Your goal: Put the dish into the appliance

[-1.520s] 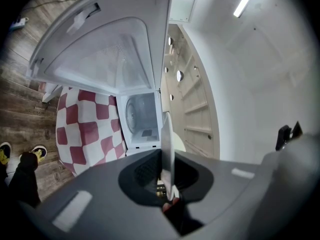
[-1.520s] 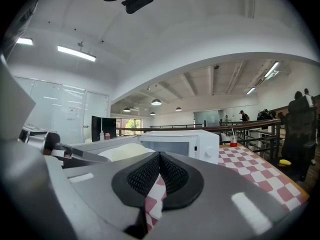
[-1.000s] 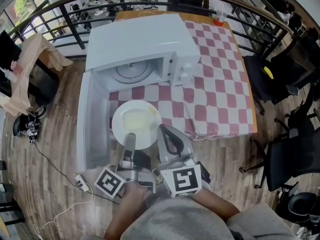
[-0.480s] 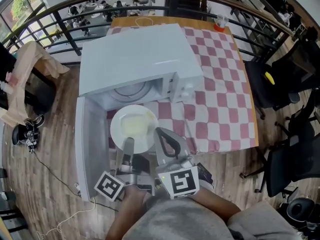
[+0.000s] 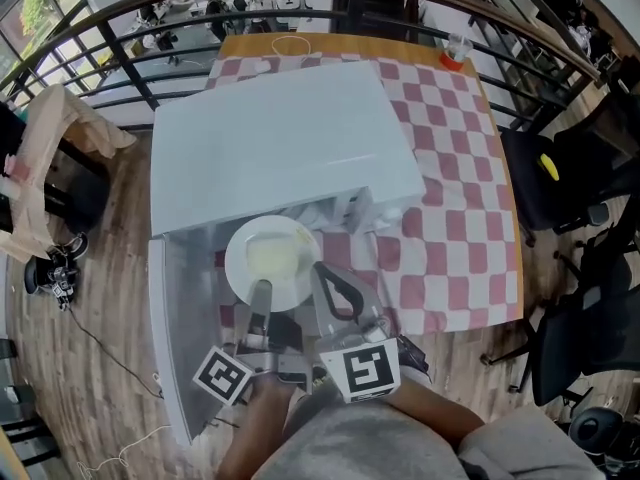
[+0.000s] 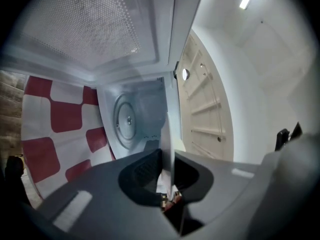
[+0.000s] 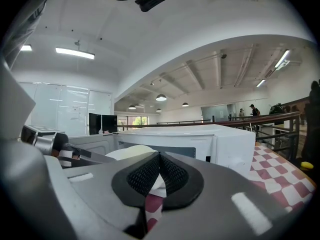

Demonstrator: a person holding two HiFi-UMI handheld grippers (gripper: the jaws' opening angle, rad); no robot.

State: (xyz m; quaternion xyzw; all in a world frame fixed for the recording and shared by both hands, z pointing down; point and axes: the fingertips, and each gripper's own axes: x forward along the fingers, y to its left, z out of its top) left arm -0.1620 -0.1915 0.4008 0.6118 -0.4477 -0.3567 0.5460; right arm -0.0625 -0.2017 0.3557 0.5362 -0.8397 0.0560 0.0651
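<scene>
A white plate (image 5: 272, 258) hangs at the mouth of the white microwave (image 5: 280, 138), and my left gripper (image 5: 262, 290) is shut on its near rim. In the left gripper view the plate (image 6: 169, 134) runs edge-on between the jaws of that gripper (image 6: 167, 171), with the glass turntable (image 6: 127, 120) ahead inside the cavity. The microwave door (image 5: 185, 338) stands swung open at the left. My right gripper (image 5: 325, 273) is just right of the plate, shut with nothing in it. In the right gripper view its jaws (image 7: 160, 166) meet, and the plate (image 7: 131, 151) shows behind them.
The microwave stands on a table with a red and white checked cloth (image 5: 450, 168). A red cup (image 5: 455, 53) is at the far corner. Black chairs (image 5: 570, 178) stand at the right, a railing (image 5: 130, 28) runs behind, and cables lie on the wooden floor (image 5: 90, 328).
Both grippers have moved forward towards the microwave with the plate. The plate has come from over the open door's front to the cavity mouth, and the roof now hides the turntable in the head view.
</scene>
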